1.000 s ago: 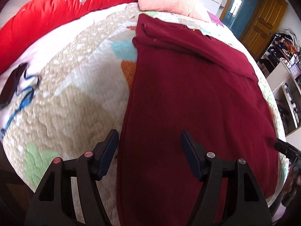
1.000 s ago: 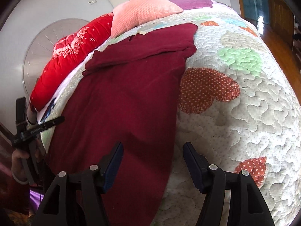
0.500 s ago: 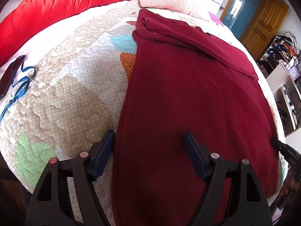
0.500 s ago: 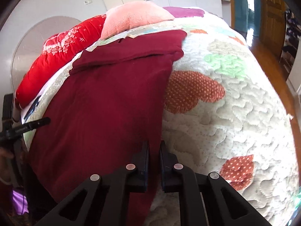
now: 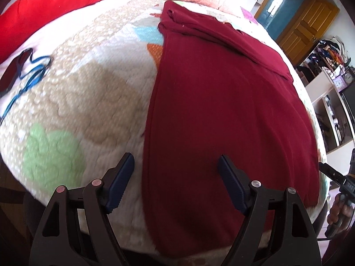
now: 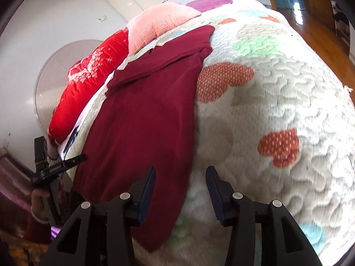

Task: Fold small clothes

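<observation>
My right gripper (image 6: pixel 180 182), pressed together a moment before, spread again, apparently releasing the maroon garment's (image 6: pixel 144 119) near edge unfolded.

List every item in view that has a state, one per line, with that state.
Left gripper: open, straddling the near left edge of the garment.
Right gripper: open, straddling the near right edge.
Maroon garment: spread flat on the quilt, far end folded over, near end hanging off the bed edge.
Quilt: spread over the bed.
Wooden door: closed.
</observation>
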### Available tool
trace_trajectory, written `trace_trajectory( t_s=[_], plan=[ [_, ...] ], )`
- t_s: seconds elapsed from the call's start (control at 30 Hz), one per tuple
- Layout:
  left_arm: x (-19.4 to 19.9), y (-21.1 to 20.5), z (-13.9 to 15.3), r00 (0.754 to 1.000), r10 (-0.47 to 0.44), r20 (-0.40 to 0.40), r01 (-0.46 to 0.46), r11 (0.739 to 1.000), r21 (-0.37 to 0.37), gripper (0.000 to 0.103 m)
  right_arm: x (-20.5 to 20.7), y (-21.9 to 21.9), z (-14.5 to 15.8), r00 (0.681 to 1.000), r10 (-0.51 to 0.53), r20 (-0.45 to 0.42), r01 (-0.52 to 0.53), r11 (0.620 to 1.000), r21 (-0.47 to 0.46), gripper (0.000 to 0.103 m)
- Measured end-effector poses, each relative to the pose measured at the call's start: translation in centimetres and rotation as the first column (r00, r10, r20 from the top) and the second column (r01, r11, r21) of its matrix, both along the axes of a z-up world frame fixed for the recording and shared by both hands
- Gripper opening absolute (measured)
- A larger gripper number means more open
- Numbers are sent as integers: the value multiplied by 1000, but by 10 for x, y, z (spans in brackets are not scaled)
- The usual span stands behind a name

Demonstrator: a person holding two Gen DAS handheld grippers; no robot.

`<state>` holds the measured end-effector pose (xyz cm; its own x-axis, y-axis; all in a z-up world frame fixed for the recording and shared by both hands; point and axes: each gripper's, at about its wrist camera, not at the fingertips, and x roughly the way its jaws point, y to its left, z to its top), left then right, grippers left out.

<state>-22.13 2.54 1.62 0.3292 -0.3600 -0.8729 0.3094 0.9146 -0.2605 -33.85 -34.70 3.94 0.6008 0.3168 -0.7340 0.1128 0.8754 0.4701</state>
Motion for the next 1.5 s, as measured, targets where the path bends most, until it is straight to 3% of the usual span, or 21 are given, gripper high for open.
trace_trajectory(
  t_s=[0.2,0.4,0.7,0.83,1.0,1.13,1.2,1.27,1.33,1.37,1.5],
  plan=[
    [-16,2,-3,999,-39,4,38,999,24,79,-19,6,-11,996,81,-23,-79,992,98,45],
    [-23,0,-5,997,-72,-9,72,996,55,80,-25,25,-15,985,169,-14,-166,978,125,48],
    [-28,13,-6,994,-83,-75,84,997,0,80,-16,29,-19,980,200,-1,-197,964,180,49],
    [-29,17,-6,994,-69,-87,66,997,-36,86,-13,31,-26,978,207,17,-206,957,206,49],
    [-33,9,-6,990,-112,-84,112,994,3,87,-10,24,-32,979,199,38,-201,941,273,49],
    [-34,7,-5,989,-120,-89,121,993,3,87,-6,30,-31,977,208,54,-215,941,263,49],
    [-35,-2,-6,987,-135,-88,136,991,5,78,-4,32,-32,975,215,65,-224,942,250,43],
    [-38,0,-5,986,-151,-75,152,988,11,59,-2,35,-34,974,217,66,-227,942,249,34],
    [-39,4,-7,986,-149,-78,148,989,-16,49,1,39,-37,973,223,61,-231,939,254,25],
    [-39,8,-7,986,-139,-86,137,990,-38,38,3,42,-37,972,225,62,-233,939,254,20],
    [-38,12,-2,986,-137,-99,128,988,-90,16,7,40,-37,970,232,74,-243,928,282,16]
  ],
)
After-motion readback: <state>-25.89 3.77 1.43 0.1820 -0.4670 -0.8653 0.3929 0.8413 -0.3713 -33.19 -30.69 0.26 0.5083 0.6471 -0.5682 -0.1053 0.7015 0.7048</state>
